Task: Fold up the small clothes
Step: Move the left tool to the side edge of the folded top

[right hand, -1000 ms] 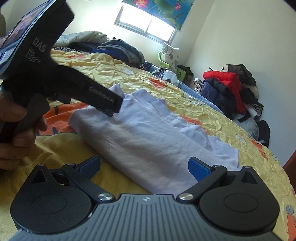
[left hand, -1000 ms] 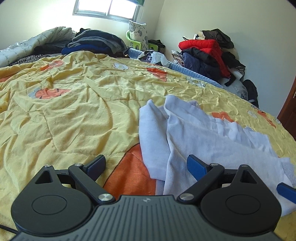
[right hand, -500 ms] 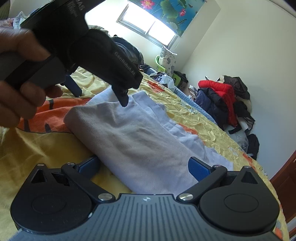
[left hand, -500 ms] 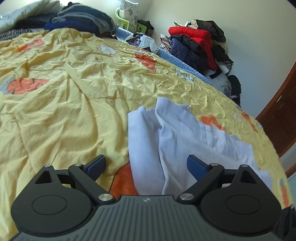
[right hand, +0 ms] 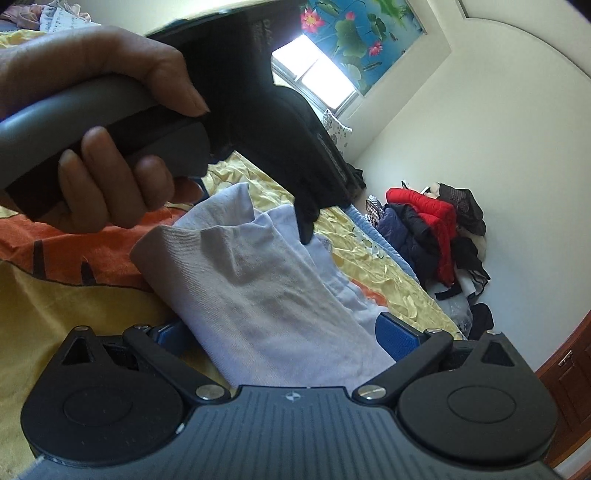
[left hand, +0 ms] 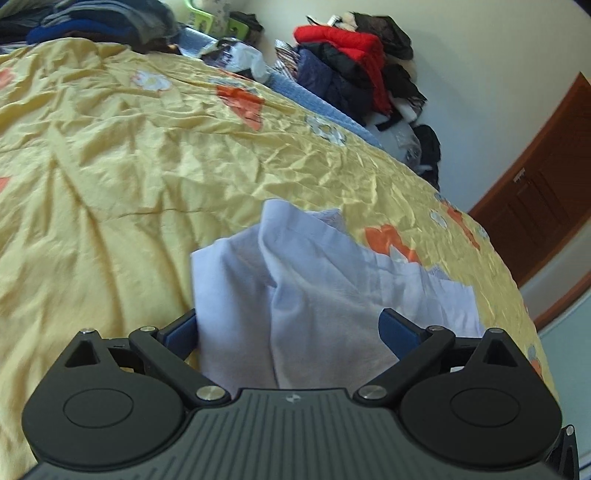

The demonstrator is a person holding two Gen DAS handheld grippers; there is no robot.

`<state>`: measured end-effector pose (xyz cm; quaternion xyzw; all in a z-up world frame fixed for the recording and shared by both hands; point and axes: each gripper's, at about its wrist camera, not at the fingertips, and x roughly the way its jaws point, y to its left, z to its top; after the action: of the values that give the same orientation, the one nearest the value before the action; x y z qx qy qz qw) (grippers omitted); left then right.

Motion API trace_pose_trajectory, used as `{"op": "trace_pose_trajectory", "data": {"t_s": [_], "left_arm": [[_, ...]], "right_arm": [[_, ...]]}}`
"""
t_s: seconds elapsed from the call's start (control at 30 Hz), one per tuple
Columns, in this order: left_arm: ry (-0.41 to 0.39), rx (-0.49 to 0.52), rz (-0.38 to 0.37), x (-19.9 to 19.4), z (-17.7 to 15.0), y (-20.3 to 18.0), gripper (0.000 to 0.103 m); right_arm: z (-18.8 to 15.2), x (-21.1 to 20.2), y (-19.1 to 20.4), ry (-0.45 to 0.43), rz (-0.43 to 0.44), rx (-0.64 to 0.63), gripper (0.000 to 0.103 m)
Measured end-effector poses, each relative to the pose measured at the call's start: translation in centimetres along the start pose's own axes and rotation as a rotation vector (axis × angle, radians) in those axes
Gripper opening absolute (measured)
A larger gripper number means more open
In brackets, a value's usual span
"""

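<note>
- Landmark: the yellow bedspread with orange patches; all places are given against it.
- Pale lilac knit garment lies on the near part of the bedspread, already doubled lengthwise, with loose layers fanning toward the far side.
- Left gripper: jaws wide apart and just been opening further. The garment's near end lies between the blue pads, not pinched.
- Right gripper: jaws apart, straddling the garment's near end. No pad is seen pressing the cloth.
- In the right wrist view a hand holds the left gripper's handle above the garment; one fingertip points down at the far fold.
- Handling, judged: light, soft, limp ribbed cotton. It will sag and slide over itself, and is not fragile. The rounded folded edge nearest the orange patch looks the best hold, taking all layers in one pinch.
- Surface: the bedspread is crinkled and slightly glossy, probably slick, over a soft bed that will give under pressure.
- Room: piled jackets beyond the bedspread's far edge, a wooden door to its right, and a window with a lotus-print blind.
</note>
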<state>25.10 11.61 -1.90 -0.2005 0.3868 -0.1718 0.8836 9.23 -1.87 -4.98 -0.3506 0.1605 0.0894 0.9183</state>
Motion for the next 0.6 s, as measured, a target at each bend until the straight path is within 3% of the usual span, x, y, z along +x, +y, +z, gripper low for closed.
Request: {"op": "trace_pose_trajectory", "data": {"t_s": [0.17, 0.3, 0.6], "left_arm": [[0.020, 0.016, -0.020, 1.4, 1.7, 0.3, 0.101], [0.033, 0.040, -0.032, 2.3, 2.4, 0.2, 0.101], [0.046, 0.156, 0.040, 4.0, 3.1, -1.5, 0.099]], "right_arm": [[0.3, 0.7, 0.0, -0.004, 0.026, 0.012, 0.097], [0.7, 1.2, 0.3, -0.014, 0.039, -0.004, 0.088], [1.1, 1.4, 1.3, -0.032, 0.069, -0.053, 0.067]]}}
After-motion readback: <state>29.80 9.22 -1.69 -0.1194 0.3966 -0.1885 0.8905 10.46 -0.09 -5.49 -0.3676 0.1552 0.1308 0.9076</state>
